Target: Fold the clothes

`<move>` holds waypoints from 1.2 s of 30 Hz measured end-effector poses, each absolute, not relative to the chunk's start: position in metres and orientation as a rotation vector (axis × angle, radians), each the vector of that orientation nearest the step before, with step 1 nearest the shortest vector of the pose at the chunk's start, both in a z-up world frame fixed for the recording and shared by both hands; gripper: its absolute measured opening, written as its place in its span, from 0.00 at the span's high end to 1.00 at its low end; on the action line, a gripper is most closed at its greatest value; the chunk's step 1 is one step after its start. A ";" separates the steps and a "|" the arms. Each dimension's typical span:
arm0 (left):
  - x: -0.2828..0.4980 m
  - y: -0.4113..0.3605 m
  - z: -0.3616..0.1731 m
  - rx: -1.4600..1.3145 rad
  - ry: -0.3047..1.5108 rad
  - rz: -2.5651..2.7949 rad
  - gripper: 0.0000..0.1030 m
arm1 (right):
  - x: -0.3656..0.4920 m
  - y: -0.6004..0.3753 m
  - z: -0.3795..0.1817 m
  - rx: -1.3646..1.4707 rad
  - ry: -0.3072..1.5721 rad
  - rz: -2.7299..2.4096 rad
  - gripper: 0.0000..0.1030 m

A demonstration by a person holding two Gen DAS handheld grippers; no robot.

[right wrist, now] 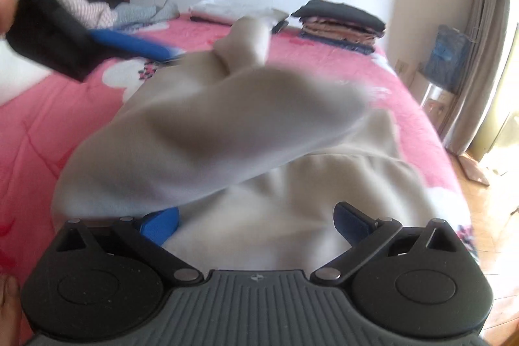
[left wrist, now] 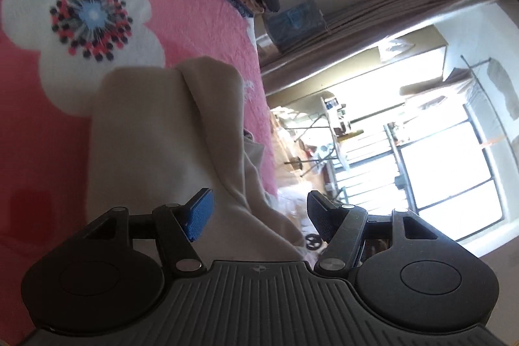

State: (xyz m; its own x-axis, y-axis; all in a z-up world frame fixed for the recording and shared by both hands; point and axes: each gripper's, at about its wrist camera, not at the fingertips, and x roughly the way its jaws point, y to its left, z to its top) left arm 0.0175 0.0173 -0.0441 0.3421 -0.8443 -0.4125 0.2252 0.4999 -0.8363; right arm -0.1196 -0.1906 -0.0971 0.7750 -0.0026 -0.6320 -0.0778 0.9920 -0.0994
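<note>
Pink bedspread (right wrist: 324,67) bears a cream garment (right wrist: 227,132), folded stack (right wrist: 340,21) behind.

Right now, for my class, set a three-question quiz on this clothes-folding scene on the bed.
1. True or false: the left gripper has its blue pads clamped on the cream fleece garment.
2. What lies at the top of the folded stack of clothes at the far corner of the pink flowered bedspread?
A. a black garment
B. a white towel
C. a red cushion
3. Fill in: the right gripper has its jaws ____.

Key: 1 false, the pads stand apart and press on nothing; 2 A; 3 open.
</note>
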 end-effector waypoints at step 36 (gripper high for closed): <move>-0.089 -0.013 -0.085 -0.073 0.828 -0.650 0.35 | -0.091 -0.245 -0.059 0.615 0.711 0.202 0.84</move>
